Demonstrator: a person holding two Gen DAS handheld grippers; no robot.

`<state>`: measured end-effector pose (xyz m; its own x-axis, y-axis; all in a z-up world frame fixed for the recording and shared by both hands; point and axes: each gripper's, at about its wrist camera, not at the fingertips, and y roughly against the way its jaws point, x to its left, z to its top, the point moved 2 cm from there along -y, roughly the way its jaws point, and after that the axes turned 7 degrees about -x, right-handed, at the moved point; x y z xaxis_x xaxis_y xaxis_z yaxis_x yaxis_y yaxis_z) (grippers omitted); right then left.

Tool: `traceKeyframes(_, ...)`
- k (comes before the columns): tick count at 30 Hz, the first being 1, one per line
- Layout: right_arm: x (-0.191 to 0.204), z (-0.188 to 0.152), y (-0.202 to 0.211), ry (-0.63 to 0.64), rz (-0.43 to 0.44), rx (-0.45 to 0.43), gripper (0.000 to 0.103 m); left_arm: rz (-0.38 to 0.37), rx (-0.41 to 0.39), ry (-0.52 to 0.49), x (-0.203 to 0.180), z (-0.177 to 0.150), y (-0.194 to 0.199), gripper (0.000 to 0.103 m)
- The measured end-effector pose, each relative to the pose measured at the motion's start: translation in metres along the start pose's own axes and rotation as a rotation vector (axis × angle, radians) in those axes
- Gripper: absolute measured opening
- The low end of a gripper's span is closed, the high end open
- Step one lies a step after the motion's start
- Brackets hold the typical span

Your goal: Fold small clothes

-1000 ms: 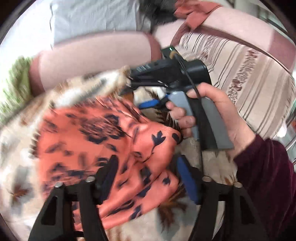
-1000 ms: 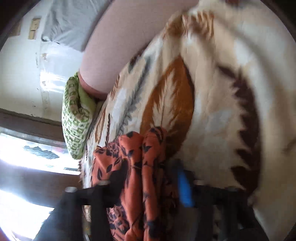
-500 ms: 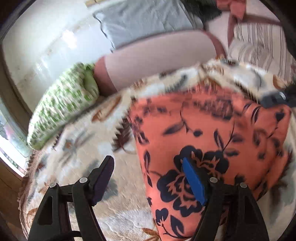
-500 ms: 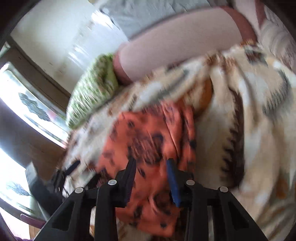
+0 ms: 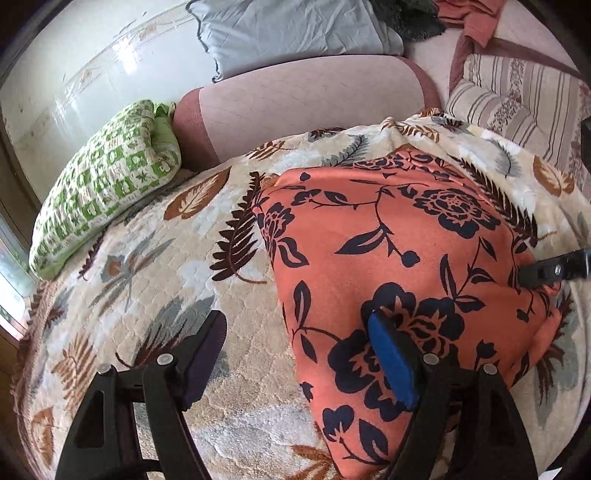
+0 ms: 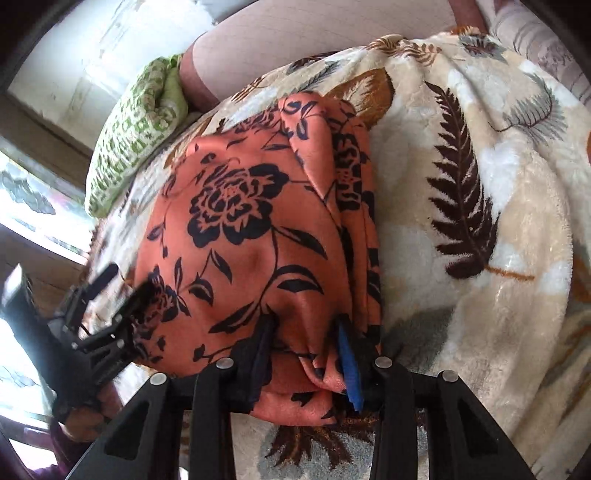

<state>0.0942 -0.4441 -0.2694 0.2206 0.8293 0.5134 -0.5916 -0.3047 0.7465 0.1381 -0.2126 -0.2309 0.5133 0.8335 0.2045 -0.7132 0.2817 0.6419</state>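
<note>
Currently, item one: orange flowered cloth [image 5: 399,258], lying folded on the leaf-patterned blanket [image 5: 155,266], its doubled edges stacked along the side nearest our right hand.

Item two: right gripper [image 6: 306,350], clenched on a bunched fold at the near edge of the cloth; cloth fills the gap between both pads. Its jaws closed hard a moment ago and have since eased a little wider, with the fold between them throughout.

Item three: left gripper [image 5: 295,354], released and wide, jaws just opening further. The blue pad rests over the cloth, the dark pad over bare blanket; nothing is pinched.

Handling note, our judgement: we should set the left pads either side of the cloth's free edge before closing, take all layers together, and keep the right grip steady so the stack does not slide apart. The fabric looks slippery and thin, so a shallow bite may lose the lower layer. The plush blanket may snag or be caught with the cloth.

Surroundings: green checked pillow [image 5: 107,177] well apart at the far left; pink sofa arm [image 5: 303,99] behind; striped cushion [image 5: 524,96] far right; grey sheet [image 5: 295,29] beyond. None obstructs the fold.
</note>
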Motion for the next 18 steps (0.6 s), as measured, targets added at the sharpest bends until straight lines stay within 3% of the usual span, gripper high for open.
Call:
traceKeyframes(3, -0.010, 0.015, 0.021, -0.075, 0.082, -0.099, 0.039, 0.005, -0.006, 0.014, 0.002, 0.002, 0.002, 0.080)
traceKeyframes(5, -0.018, 0.022, 0.033, -0.113, 0.109, -0.184, 0.074, 0.017, -0.015, 0.028, 0.005, 0.004, 0.004, 0.080)
traceKeyframes(7, -0.025, 0.030, 0.035, -0.151, 0.143, -0.216, 0.076, 0.026, -0.024, 0.049, 0.009, 0.006, 0.006, 0.080)
traceKeyframes(18, -0.030, 0.040, -0.006, -0.210, 0.182, -0.093, 0.076, 0.033, -0.038, 0.128, 0.025, 0.011, 0.005, 0.080)
